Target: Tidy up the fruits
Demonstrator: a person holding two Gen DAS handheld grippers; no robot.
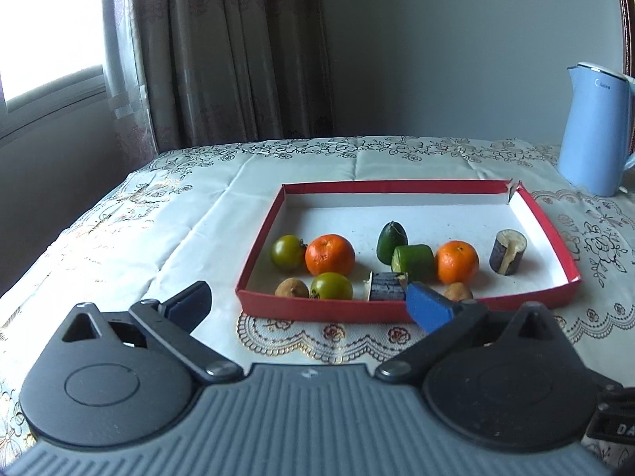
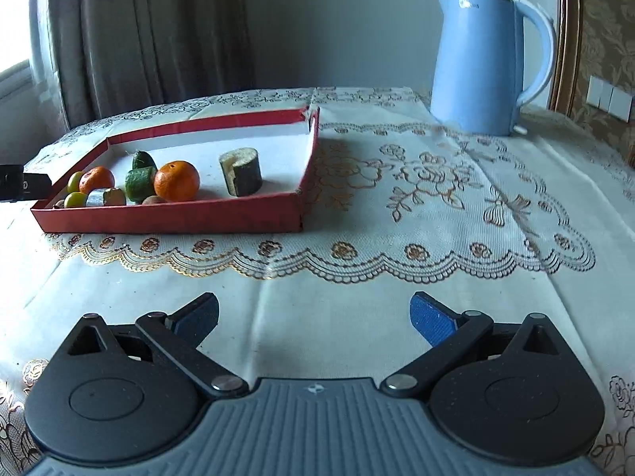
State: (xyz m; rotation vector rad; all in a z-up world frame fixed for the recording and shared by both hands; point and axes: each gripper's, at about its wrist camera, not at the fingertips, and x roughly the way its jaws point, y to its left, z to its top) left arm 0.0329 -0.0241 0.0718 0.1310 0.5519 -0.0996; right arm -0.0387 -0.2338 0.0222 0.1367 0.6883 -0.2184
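Left tongs [image 1: 309, 305]: spread wide, nothing between the pads, hanging just off the near wall of the red tray [image 1: 317, 311].

Right tongs [image 2: 314, 317]: also spread wide and empty, over bare tablecloth [image 2: 397, 297] near the counter's near edge, well apart from the tray.

Tray: shallow, red walls, white floor, lying toward the counter's left side.

Fruit: all inside the tray, crowded along its near wall. From the left: green tomato [image 1: 287, 252], orange [image 1: 330, 254], a second green tomato [image 1: 331, 286] in front, a small brown fruit [image 1: 291, 288] at the near-left corner. Middle: dark cut piece lying on its side [image 1: 387, 286], two green pieces [image 1: 412, 262]. Right: second orange [image 1: 457, 261], another small brown fruit [image 1: 458, 291], dark cut stub standing upright [image 1: 508, 252].

Blue kettle [image 2: 480, 59]: at the counter's far right corner, apart from the tray.
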